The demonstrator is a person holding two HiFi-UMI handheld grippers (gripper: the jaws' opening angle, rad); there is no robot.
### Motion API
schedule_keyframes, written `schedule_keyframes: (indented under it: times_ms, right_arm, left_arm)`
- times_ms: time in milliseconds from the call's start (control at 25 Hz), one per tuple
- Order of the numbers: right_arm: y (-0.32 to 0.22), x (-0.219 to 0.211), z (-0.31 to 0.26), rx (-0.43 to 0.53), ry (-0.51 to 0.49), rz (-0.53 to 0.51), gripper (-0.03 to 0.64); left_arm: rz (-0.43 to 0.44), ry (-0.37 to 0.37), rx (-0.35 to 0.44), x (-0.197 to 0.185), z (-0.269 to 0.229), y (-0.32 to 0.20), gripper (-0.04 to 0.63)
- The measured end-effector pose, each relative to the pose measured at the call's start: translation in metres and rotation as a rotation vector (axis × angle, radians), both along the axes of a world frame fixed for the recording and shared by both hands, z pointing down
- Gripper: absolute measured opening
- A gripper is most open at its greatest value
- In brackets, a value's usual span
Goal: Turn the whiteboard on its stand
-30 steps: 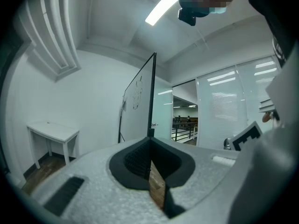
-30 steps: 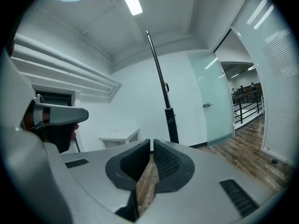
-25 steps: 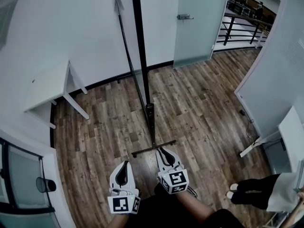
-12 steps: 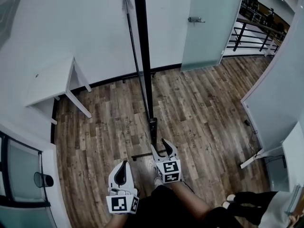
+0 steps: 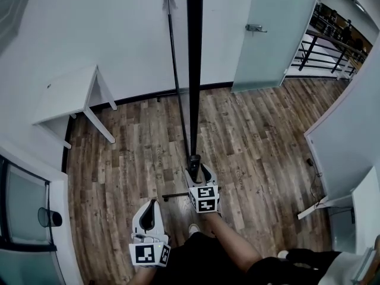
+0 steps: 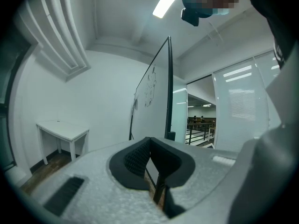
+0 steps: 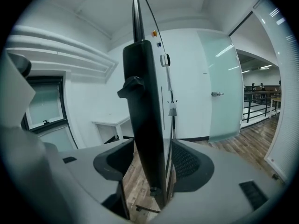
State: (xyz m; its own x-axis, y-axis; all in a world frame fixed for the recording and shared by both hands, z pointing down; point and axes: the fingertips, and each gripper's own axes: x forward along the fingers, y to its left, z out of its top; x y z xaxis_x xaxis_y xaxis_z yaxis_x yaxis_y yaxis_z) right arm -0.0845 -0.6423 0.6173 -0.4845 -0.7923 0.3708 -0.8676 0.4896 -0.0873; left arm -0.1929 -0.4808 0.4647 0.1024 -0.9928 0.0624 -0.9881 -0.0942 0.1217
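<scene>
Right gripper [image 5: 200, 171]: jaws standing spread wide, having just been opening; straddling the whiteboard [image 5: 194, 64] stand's post [image 7: 145, 125] near its foot, pads not pinching it | Left gripper [image 5: 152, 204]: jaws pressing together, holding nothing, hanging left of post, apart | Whiteboard: standing edge-on, upright.

Wood floor [image 5: 255, 135], whiteboard stand [image 5: 194, 100], sm table [image 5: 68, 94]
</scene>
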Motion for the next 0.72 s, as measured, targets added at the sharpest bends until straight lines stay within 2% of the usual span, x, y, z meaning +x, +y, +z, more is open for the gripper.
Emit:
schedule_keyframes:
  times_ms: [320, 440, 720]
  right_arm:
    - [-0.030, -0.016, 0.005, 0.004, 0.027, -0.005, 0.218]
    - [-0.030, -0.022, 0.004, 0.019, 0.040, -0.005, 0.179]
    - [-0.024, -0.022, 0.001, 0.035, 0.058, 0.004, 0.170]
  left_arm:
    - [-0.017, -0.010, -0.007, -0.004, 0.001, 0.000, 0.014]
    - [-0.033, -0.003, -0.015, -0.009, 0.002, 0.006, 0.014]
    - [-0.057, 0.003, -0.017, -0.018, 0.002, 0.027, 0.014]
